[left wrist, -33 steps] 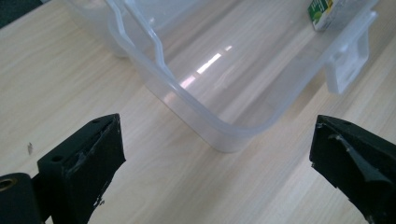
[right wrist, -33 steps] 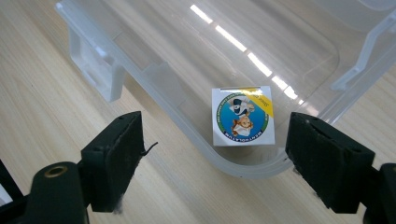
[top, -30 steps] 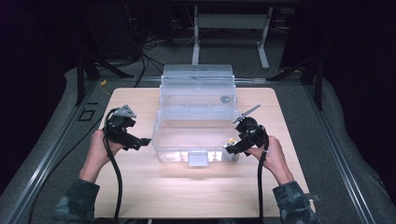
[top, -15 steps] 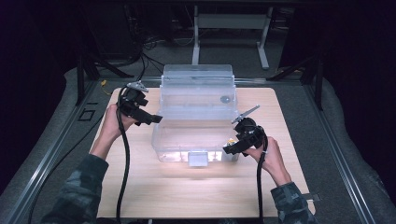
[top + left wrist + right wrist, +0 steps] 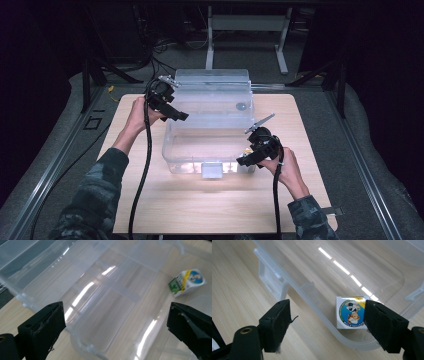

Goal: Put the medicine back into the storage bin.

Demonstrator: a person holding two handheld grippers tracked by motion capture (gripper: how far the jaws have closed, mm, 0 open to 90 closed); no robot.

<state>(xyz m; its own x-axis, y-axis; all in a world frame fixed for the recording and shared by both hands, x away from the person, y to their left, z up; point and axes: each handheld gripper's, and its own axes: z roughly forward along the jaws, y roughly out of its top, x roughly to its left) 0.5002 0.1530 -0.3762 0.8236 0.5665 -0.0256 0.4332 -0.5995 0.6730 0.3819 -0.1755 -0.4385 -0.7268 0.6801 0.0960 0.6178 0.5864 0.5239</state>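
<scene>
A clear plastic bin stands in the middle of the wooden table, its lid tipped back behind it. A small white carton with a cartoon sticker sits inside the bin at its front right corner. My left gripper hangs over the bin's back left rim, jaws open wide and empty, facing the bin's floor. My right gripper is low at the front right corner, open, its jaws straddling the bin's rim with the carton just ahead near the right jaw.
The bin's front wall carries a white latch. Bare tabletop lies in front of the bin and to either side. Black cables trail from both grippers toward the near edge. Dark floor, cables and a metal stand frame lie beyond the table.
My left gripper has lifted from the bin's left side and moved back and right, to above the back left rim. The right gripper has stayed put.
</scene>
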